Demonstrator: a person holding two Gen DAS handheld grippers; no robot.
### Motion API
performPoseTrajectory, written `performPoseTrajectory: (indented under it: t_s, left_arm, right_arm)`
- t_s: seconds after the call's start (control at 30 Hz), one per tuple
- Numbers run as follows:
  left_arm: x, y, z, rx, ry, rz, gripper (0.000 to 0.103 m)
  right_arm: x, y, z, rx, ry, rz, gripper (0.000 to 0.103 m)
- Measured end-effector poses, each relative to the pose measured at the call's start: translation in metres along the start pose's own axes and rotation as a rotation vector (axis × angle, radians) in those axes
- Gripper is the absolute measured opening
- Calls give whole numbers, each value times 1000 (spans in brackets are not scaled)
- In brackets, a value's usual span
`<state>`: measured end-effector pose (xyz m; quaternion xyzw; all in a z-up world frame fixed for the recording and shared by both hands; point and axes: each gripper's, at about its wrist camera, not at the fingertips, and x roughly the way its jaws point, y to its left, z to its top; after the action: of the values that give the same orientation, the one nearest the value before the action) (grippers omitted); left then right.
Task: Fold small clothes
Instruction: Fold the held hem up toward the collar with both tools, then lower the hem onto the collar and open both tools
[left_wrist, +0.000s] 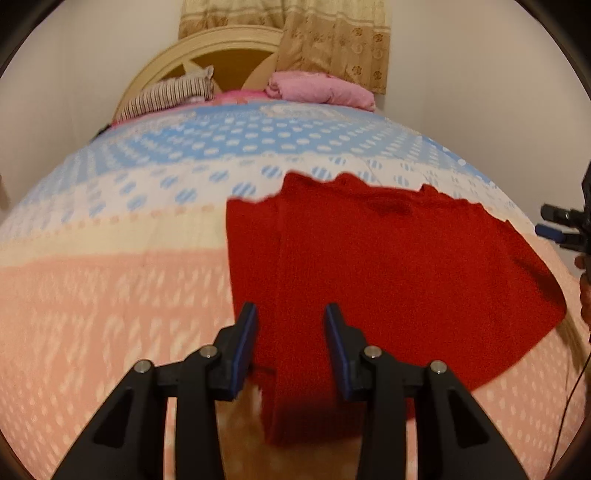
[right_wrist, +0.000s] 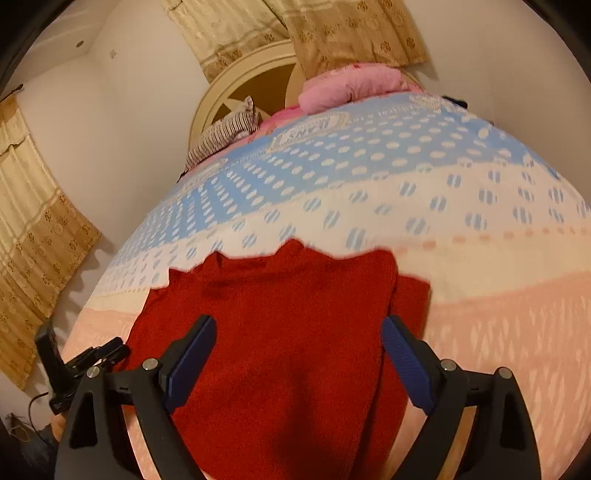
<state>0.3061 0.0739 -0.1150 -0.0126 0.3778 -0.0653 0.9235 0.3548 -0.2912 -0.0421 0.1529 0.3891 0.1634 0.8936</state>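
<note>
From the left wrist, my left gripper (left_wrist: 290, 347) hangs released over the near edge of the red knit garment (left_wrist: 388, 266), which lies part-folded on the bed (left_wrist: 92, 295). That loose edge could catch a pad as I pull away and undo the fold.

From the right wrist, my right gripper (right_wrist: 299, 365) stands wide, grasping nothing. Striped pillow (right_wrist: 221, 136) and pink blanket (right_wrist: 351, 88) lie well apart; nothing obstructs.
</note>
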Motion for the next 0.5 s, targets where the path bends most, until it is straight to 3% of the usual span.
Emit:
performPoseTrajectory:
  t_s: [0.1,0.17,0.23,0.4,0.47,0.5]
  left_arm:
    - [-18,7,-4,-44,-48,-15,40]
    - [-29,10,-4,-63,-78,-71,40]
    - [-29,10,-4,-76,-64,-127,40]
    - [-16,14,-10,-119,-27,-161,36]
    - [-15,16,-13,-137,-29,-188,25]
    - [-15,16,-15,-136,-26,-197,12]
  right_arm:
    - [-8,1,-17,2,9,11,91]
    - [-21,-5,-29,23,-7,-2,91]
    - [-35,-16,-41,67,-19,2,91]
    - [-49,-31,-60,117,-16,-19,91]
    - [-49,-29,-65,105,0,-22,89]
    - [-48,-28,-67,99,8,-18,88]
